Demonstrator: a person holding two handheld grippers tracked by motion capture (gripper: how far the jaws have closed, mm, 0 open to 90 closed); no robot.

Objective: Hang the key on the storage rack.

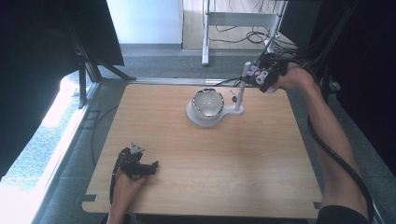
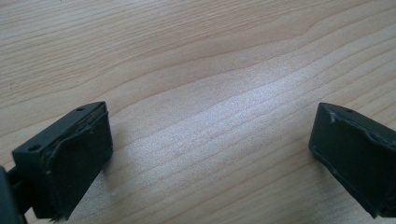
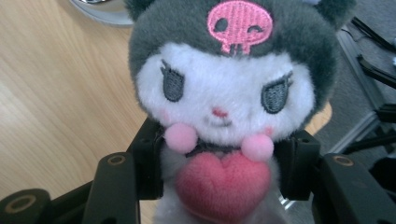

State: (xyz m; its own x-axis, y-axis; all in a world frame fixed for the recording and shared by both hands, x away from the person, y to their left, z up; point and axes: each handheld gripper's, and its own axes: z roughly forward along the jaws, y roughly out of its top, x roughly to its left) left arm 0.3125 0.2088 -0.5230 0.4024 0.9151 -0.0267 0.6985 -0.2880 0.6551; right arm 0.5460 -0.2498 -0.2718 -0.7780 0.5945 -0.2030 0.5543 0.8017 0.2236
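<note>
A small plush doll (image 3: 224,88) with a grey hood, a pink skull patch, a white face and a pink heart is clamped at its body between the jaws of my right gripper (image 3: 224,161). From above, that right gripper (image 1: 262,74) hovers over the table's far right corner with the doll (image 1: 252,73) facing left, beside a thin white post (image 1: 240,93). The post rises from a white base (image 1: 195,117) bearing a white egg-shaped bowl (image 1: 208,102). My left gripper (image 1: 153,166) rests near the front left edge, its jaws wide apart over bare wood (image 2: 210,70).
The wooden table (image 1: 187,177) ends close behind the stand. Dark curtains (image 1: 32,70) hang at both sides. Beyond the far edge are grey floor, a white metal frame (image 1: 205,37) and loose cables (image 1: 254,37).
</note>
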